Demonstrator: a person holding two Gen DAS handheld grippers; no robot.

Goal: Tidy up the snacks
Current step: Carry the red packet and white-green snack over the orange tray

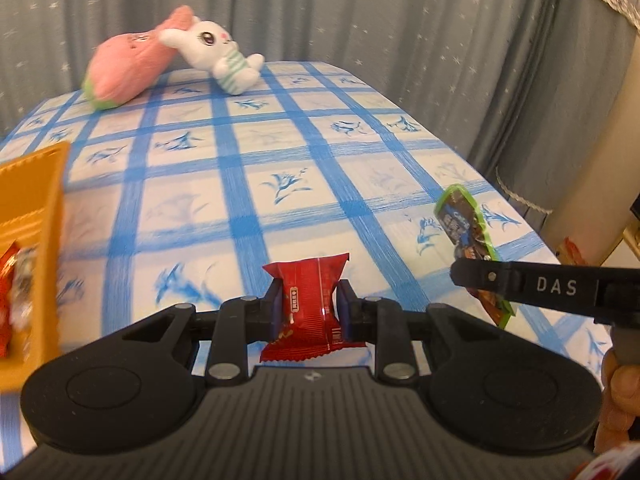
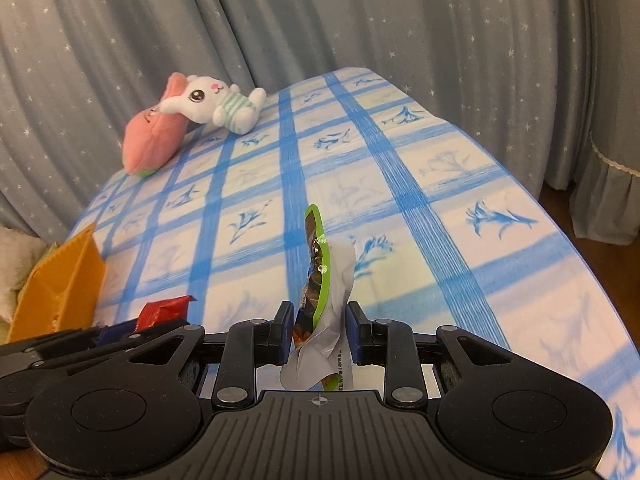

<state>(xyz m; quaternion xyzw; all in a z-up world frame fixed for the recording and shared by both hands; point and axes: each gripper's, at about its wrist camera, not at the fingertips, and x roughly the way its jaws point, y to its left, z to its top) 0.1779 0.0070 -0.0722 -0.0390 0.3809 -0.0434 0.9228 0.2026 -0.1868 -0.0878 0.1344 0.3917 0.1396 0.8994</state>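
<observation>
My left gripper [image 1: 309, 303] is shut on a red snack packet [image 1: 310, 304] and holds it above the blue-checked tablecloth [image 1: 248, 184]. The packet also shows in the right wrist view [image 2: 164, 311], at the left beside the left gripper. My right gripper [image 2: 318, 330] is shut on a green-edged snack packet [image 2: 318, 280] that stands upright between the pads. In the left wrist view that packet [image 1: 464, 220] hangs at the right, held by the right gripper's fingers [image 1: 520, 285]. An orange tray [image 1: 32, 216] at the far left holds a red snack [image 1: 10, 300].
A pink plush [image 1: 128, 64] and a white bunny plush [image 1: 220, 54] lie at the table's far edge. Grey starred curtains [image 1: 360, 8] hang behind. The orange tray also shows in the right wrist view [image 2: 64, 280], with a pale plush [image 2: 16, 264] beside it.
</observation>
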